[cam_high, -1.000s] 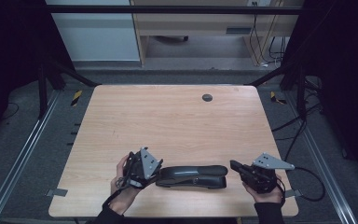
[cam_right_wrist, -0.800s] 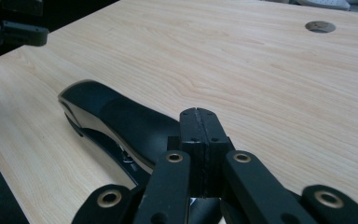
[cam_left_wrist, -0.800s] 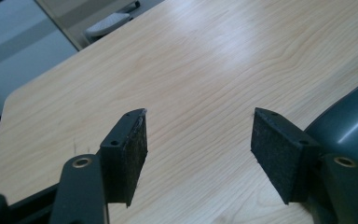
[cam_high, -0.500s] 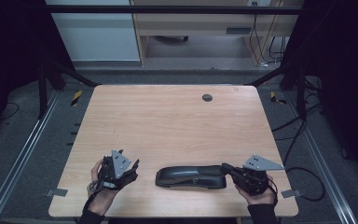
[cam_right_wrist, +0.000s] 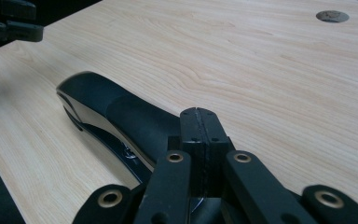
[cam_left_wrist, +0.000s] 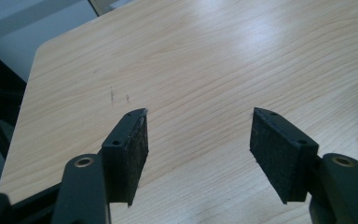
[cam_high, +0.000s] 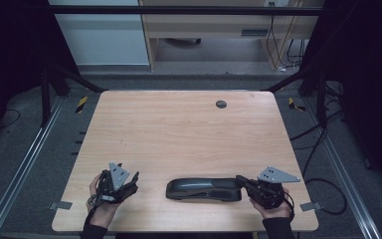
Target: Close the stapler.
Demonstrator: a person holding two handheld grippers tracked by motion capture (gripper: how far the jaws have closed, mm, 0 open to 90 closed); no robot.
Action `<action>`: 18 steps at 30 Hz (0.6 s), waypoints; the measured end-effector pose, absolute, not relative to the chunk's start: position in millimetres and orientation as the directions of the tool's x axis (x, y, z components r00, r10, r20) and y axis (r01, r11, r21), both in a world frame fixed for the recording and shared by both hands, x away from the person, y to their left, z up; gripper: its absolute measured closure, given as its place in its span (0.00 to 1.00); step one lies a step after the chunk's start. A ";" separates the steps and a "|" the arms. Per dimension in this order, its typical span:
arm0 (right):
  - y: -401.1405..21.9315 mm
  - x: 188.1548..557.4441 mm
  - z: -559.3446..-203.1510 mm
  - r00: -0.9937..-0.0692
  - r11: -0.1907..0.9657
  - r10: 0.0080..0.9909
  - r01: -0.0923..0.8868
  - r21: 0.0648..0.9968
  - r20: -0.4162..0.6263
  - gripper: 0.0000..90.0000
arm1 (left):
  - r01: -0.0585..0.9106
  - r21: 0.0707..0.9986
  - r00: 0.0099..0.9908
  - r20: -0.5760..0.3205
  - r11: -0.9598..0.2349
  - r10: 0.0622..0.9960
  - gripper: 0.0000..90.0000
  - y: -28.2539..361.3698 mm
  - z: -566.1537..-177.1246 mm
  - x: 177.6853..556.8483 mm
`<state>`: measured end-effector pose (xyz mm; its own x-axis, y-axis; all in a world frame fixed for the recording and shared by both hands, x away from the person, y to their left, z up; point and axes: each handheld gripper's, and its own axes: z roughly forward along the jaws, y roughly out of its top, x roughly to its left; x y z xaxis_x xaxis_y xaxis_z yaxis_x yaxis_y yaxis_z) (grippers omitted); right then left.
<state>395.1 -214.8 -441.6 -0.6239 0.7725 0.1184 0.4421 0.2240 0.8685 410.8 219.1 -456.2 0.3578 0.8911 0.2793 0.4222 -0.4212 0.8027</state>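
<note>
A: While the long black plastic stapler [cam_high: 204,189] is taken as landmark, where is it found?

B: It is seen lying flat on the pale wooden table [cam_high: 179,129], near the table's front edge, its length running across. In the right gripper view its rounded nose [cam_right_wrist: 81,88] is pointed away from the jaws.

A: How is the right gripper [cam_high: 242,181] recorded?

B: It is placed at the stapler's right end; its two black pads [cam_right_wrist: 200,123] are pressed flat together, nothing between them. Whether the stapler is touched cannot be told.

A: And the left gripper [cam_high: 132,178]?

B: It is held well left of the stapler, apart from it. Its pads [cam_left_wrist: 130,154] are spread wide, with bare wood between them.

A: Anything else noted?

B: A small dark round grommet [cam_high: 221,104] is set in the table far behind the stapler.
</note>
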 end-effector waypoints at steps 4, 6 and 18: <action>-214.8 395.4 -446.3 -0.617 0.219 0.778 0.449 0.866 0.123 1.00 | 0.440 0.800 0.349 0.267 -0.409 0.898 0.41 223.8 -459.3 414.0; -214.3 395.4 -447.1 -0.616 0.226 0.779 0.447 0.866 0.115 1.00 | 0.441 0.799 0.349 0.266 -0.408 0.898 0.41 224.0 -459.8 414.5; -215.4 397.9 -453.1 -0.623 0.236 0.773 0.453 0.860 0.116 1.00 | 0.430 0.801 0.359 0.272 -0.416 0.893 0.42 222.0 -459.7 414.0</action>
